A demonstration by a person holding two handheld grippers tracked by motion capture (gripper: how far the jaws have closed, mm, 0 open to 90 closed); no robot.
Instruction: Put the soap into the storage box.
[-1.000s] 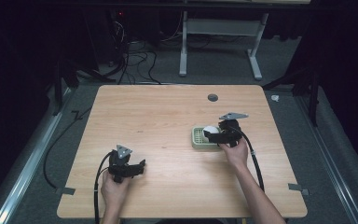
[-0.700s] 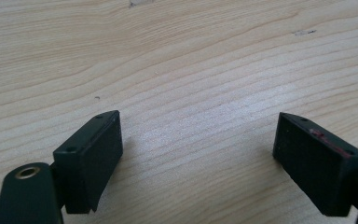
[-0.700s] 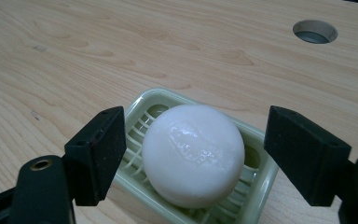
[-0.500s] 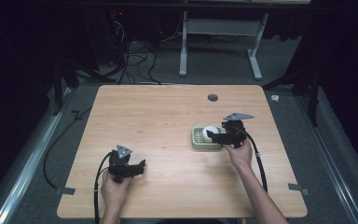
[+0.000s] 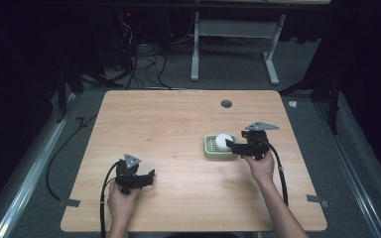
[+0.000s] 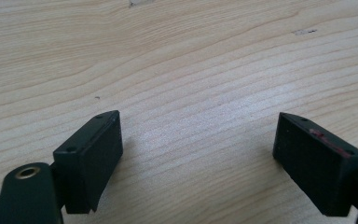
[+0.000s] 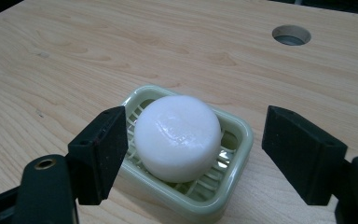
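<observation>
A round white soap bar [image 5: 222, 141] [image 7: 177, 135] lies in a pale green slotted soap dish [image 5: 209, 148] [image 7: 235, 154] on the right half of the wooden table. My right gripper [image 5: 232, 146] [image 7: 193, 116] is open just right of the dish. Its jaws stand on either side of the soap without touching it. My left gripper [image 5: 146, 177] [image 6: 199, 117] is open near the table's front left, low over bare wood, with nothing between its jaws.
A round cable hole [image 5: 226, 103] [image 7: 291, 35] sits in the table behind the dish. The wooden table [image 5: 168, 124] is bare between the two grippers. Dark floor, cables and a desk frame [image 5: 233, 44] lie beyond the far edge.
My right gripper has drawn back a little to the right from the dish, while the soap stays in the dish. The left gripper has not moved.
</observation>
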